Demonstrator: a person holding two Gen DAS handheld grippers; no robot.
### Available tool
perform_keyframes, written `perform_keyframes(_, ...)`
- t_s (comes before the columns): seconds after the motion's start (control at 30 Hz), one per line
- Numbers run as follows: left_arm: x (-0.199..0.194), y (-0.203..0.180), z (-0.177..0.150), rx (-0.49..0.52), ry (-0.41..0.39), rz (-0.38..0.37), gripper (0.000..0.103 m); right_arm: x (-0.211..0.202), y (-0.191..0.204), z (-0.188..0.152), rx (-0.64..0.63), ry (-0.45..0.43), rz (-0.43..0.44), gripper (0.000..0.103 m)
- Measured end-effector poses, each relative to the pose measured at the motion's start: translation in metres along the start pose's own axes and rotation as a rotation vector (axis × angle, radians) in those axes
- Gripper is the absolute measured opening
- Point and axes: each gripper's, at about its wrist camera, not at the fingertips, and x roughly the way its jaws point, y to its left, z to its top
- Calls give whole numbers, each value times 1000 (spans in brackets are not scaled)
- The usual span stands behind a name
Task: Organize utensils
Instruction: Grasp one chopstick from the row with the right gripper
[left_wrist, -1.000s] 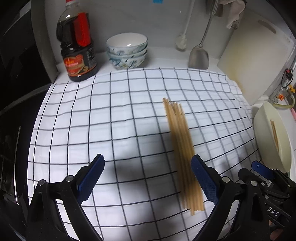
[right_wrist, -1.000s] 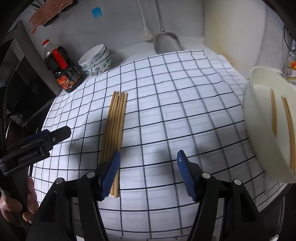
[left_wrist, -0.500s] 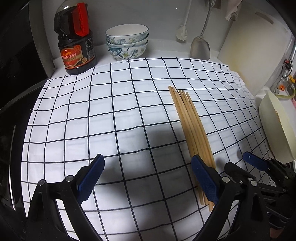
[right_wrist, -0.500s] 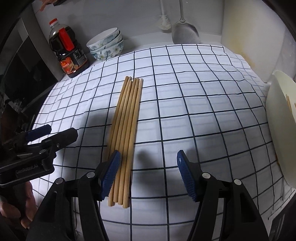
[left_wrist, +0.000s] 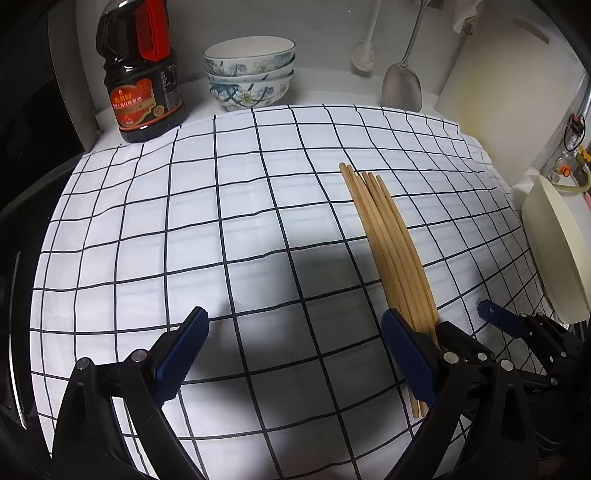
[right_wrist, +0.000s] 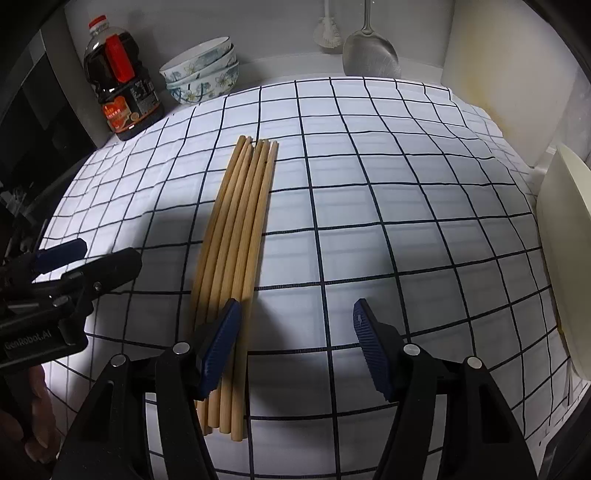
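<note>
While both grippers — left gripper (left_wrist: 291, 354) and right gripper (right_wrist: 295, 343) — hang spread and empty, the right should shift left to straddle the chopsticks (right_wrist: 236, 236) near their near ends before closing.

You see tan chopsticks (right_wrist: 236, 258) on a white cloth (right_wrist: 369, 184) with a black grid, white bowls (left_wrist: 251, 74) with blue-green flowers, a dark bottle (left_wrist: 142, 74) with red label.

matt wooden chopsticks (right_wrist: 236, 236), checked cloth (right_wrist: 369, 184)
</note>
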Motion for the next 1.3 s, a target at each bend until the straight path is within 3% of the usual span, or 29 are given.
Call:
perform_keyframes(0.33, 5, -2, 0, -6, 7, -6, 93, 4, 9, 0, -95, 8, -52, 61)
perform_keyframes(0.53, 8, -3, -1, -10, 10, -4, 93, 6, 3, 3, -85, -8, -35, 60)
perform_keyframes(0.63, 10, -6, -1, -10, 14, -11, 93, 5, 2, 4, -104, -13, -20, 49)
perform_keyframes(0.7, 12, -10, -1, -5, 19, -15, 93, 5, 3, 5, -113, -13, -15, 35)
perform_keyframes(0.87, 18, -22, 1, 5, 23, -21, 93, 4, -4, 5, -103, -23, -25, 16)
perform_keyframes(1.3, 30, -28, 2, 12, 25, 32, 93, -4, -45, 0, -27, -24, -56, 16)
